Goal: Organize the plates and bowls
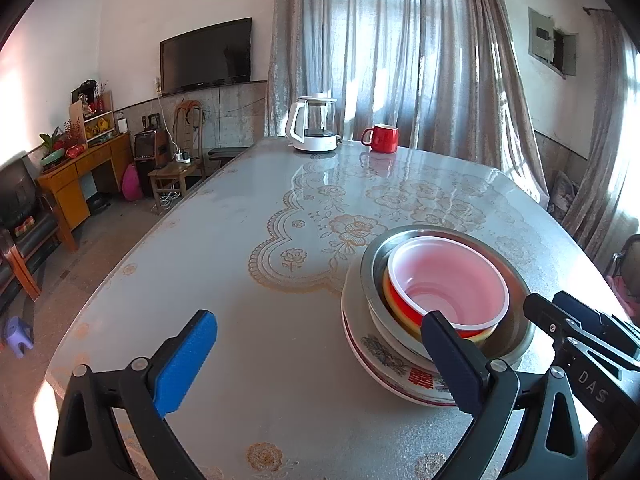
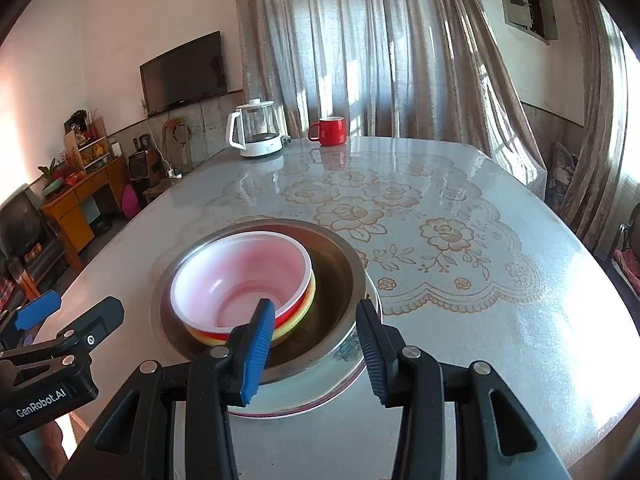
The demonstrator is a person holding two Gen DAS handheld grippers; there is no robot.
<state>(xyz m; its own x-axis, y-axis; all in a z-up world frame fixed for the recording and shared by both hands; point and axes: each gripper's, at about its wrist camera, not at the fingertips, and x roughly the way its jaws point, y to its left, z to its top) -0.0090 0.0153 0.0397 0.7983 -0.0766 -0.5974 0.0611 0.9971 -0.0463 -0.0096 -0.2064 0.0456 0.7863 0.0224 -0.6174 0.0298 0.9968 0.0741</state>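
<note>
We see bowls (image 2: 240, 280) nested in steel basin (image 2: 340, 280) on plate (image 2: 344, 376), near table (image 1: 280, 200) edge. Left gripper (image 1: 320, 360) wide open, empty. Right gripper (image 2: 316, 352) straddles basin rim; grip unclear.

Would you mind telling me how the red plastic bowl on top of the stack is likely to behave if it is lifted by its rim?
The red bowl looks thin and light, so its rim may flex. It sits loosely in the yellow bowl, inside the metal bowl, so it should probably lift freely. Its glossy surface may be slippery.
</note>
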